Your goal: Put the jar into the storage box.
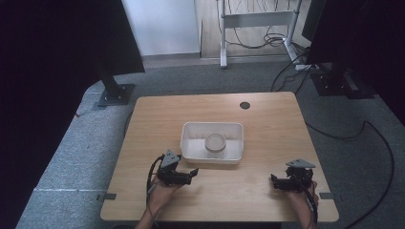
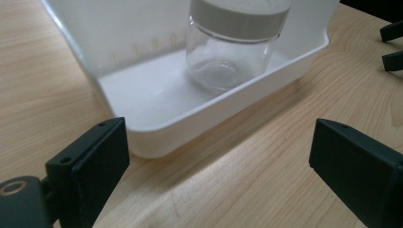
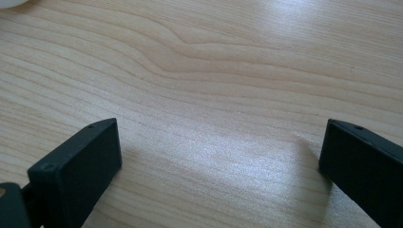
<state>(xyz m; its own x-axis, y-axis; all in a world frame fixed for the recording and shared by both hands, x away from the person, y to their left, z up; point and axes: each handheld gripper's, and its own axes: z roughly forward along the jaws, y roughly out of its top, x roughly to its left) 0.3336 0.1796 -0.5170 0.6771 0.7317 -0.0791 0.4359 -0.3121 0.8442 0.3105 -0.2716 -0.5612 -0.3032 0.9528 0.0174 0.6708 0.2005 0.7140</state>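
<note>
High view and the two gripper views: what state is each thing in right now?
Jar: upright in the tub, lid on, looks empty.
Tub: flat on the table, open-topped.
Left gripper: open, holding nothing.
Right gripper: open, holding nothing.

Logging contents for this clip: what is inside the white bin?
The white bin holds one clear glass jar with a grey lid, standing upright. The jar looks empty; the bin floor beneath it is covered.
</note>
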